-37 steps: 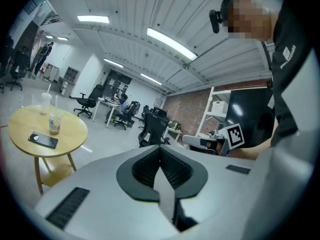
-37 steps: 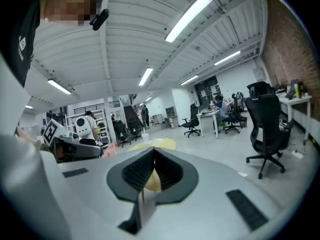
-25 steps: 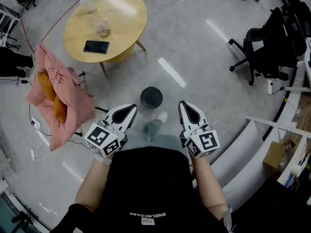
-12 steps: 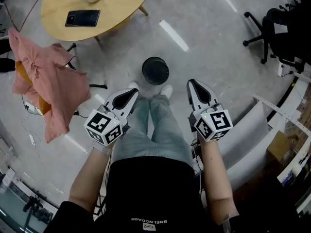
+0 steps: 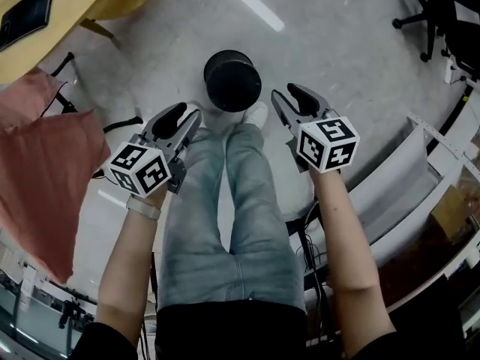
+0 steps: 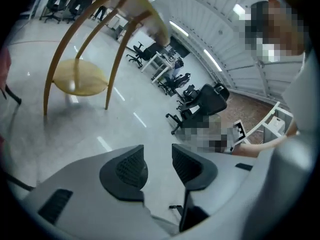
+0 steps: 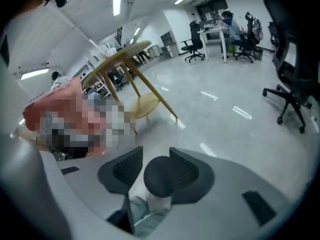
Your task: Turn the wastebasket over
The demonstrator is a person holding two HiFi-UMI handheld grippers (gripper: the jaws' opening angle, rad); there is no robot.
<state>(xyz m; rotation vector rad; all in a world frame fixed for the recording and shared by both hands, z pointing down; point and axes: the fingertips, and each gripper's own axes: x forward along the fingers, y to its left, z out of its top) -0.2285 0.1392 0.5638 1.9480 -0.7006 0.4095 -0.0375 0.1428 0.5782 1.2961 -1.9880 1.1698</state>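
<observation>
1. Firstly, the left gripper (image 5: 178,120) is held low beside the person's left leg (image 5: 196,201) and angled down toward the floor (image 5: 337,66). Its jaws have just been opening and stand moderately apart. Its own view shows only bare floor in the gap, so it holds nothing. I judge this a readying pose, with the fingers spread before the reach.

2. Next, the wastebasket (image 5: 232,81), a dark round bin, stands on the floor just beyond the white shoes (image 5: 256,115). It lies ahead of both grippers and between their lines, slightly nearer the left one, and neither touches it. Whether its mouth or its base faces up I cannot tell. That central spot probably explains why the person's arms flank the legs, since each gripper can come at one side of it.

3. Lastly, the right gripper (image 5: 294,102) hangs beside the right leg and tilts down more steeply. Its jaws have also just been opening and are partly spread. In the right gripper view the bin shows in the gap between the pads (image 7: 122,171), but farther out, and the pads do not press on it. The turning-over itself looks not yet begun.
</observation>
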